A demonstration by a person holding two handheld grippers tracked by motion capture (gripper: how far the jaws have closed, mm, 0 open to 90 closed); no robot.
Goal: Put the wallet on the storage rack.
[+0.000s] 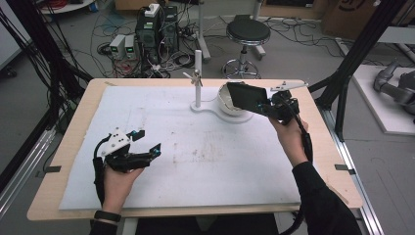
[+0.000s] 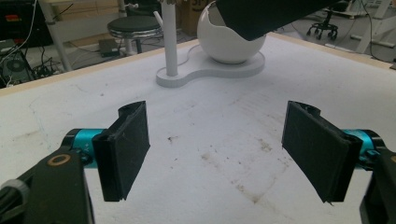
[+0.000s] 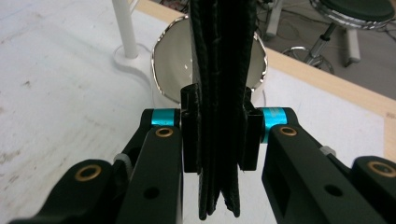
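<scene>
My right gripper [image 1: 265, 105] is shut on a flat black wallet [image 1: 246, 96], holding it over the white bowl [image 1: 226, 100] at the table's far middle. In the right gripper view the wallet [image 3: 219, 70] stands edge-on between the jaws, with the bowl [image 3: 173, 60] and its shiny rim right behind it. My left gripper [image 1: 147, 141] hovers open above the near left of the white mat, nothing between its pads [image 2: 126, 149]. From the left gripper view the bowl [image 2: 229, 39] sits on a white base, with the wallet [image 2: 266, 16] hanging over it.
A white post [image 1: 197, 78] rises from the same white base [image 1: 208, 106] just left of the bowl. The white mat [image 1: 195, 156] covers most of the wooden table [image 1: 83, 112]. A stool [image 1: 247, 34], cables and equipment stand on the floor beyond the far edge.
</scene>
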